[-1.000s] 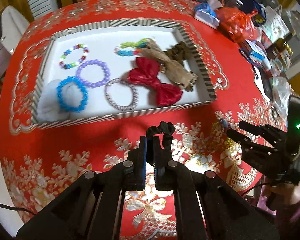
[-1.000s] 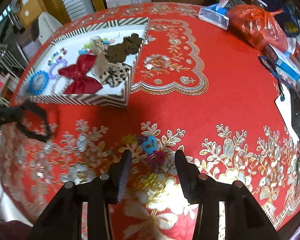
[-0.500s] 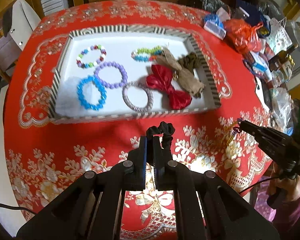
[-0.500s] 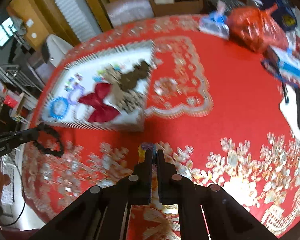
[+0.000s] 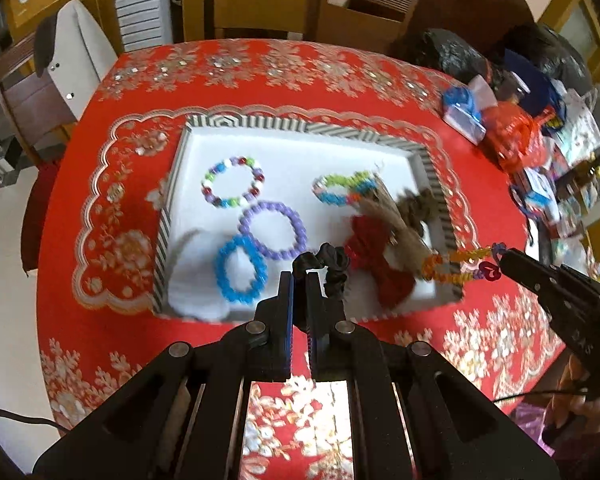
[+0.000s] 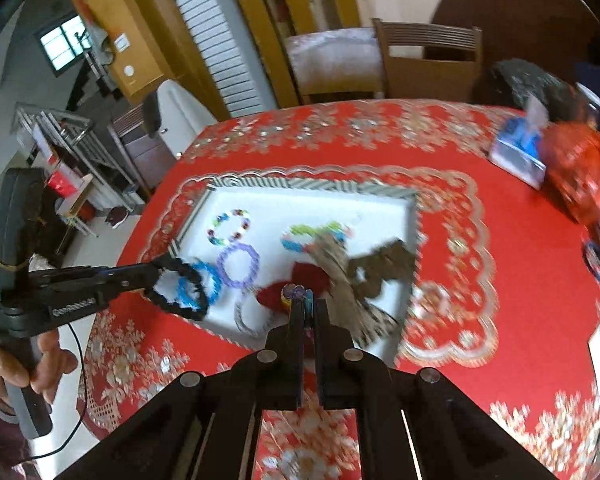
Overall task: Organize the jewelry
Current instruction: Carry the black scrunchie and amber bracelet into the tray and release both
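Observation:
My left gripper [image 5: 299, 276] is shut on a black scrunchie [image 5: 327, 265], held in the air over the near edge of the white tray [image 5: 300, 125]. The right wrist view shows that scrunchie [image 6: 180, 288] hanging as a loop from the left gripper [image 6: 158, 266]. My right gripper [image 6: 306, 300] is shut on a multicoloured bead bracelet [image 6: 294, 294]; in the left wrist view the bracelet [image 5: 456, 266] dangles from its tip over the tray's right corner. The tray holds a blue bracelet [image 5: 240, 270], a purple one [image 5: 273, 230], a mixed one [image 5: 233, 182], and a red bow [image 5: 376, 256].
The tray has a striped rim [image 6: 308, 184] and stands on a round table with a red and gold cloth [image 5: 380, 76]. Bags and boxes [image 5: 512, 136] crowd the table's right side. Wooden chairs [image 5: 364, 12] stand behind it. A hand [image 6: 16, 372] grips the left tool's handle.
My right gripper closed on the bead bracelet lying on the cloth and lifted it. Both grippers rose and moved toward the tray, the left still holding the scrunchie.

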`<state>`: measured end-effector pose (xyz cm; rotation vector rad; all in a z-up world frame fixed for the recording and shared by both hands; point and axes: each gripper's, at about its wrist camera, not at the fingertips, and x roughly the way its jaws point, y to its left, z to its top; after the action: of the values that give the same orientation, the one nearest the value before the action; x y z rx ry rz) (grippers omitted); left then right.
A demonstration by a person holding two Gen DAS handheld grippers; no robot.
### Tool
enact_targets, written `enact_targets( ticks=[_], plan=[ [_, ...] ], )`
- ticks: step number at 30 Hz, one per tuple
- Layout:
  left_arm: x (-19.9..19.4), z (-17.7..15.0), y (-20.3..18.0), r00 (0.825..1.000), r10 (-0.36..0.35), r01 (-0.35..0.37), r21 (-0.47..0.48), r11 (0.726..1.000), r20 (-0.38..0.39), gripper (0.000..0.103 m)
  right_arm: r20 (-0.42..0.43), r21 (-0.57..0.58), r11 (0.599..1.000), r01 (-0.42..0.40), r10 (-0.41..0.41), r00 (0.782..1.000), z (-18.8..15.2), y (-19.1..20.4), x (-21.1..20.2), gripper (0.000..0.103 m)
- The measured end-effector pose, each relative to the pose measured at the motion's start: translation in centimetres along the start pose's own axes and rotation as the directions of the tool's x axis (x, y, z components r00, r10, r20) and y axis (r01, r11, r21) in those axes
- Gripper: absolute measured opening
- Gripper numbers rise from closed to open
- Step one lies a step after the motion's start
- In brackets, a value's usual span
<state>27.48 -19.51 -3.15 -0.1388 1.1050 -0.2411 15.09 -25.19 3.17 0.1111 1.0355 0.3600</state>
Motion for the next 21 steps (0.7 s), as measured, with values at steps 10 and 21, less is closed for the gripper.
enact_targets(
  ticks=[10,21],
  plan=[
    [3.5,3.1,1.0,0.999,0.033,-0.034,-0.035,0.999,-0.032,0.004,-0.086,-0.067,0.995,-0.072,0.066,0.994,4.8,2.5,7.4,0.004],
    [7.4,4.5,4.2,0.987,0.134,-0.145,-0.122,0.982,-0.091,0.004,-0.203,-0.116,0.991,-0.069,0.044,0.978,9.0,2.3,17.6,0.004]
  ],
)
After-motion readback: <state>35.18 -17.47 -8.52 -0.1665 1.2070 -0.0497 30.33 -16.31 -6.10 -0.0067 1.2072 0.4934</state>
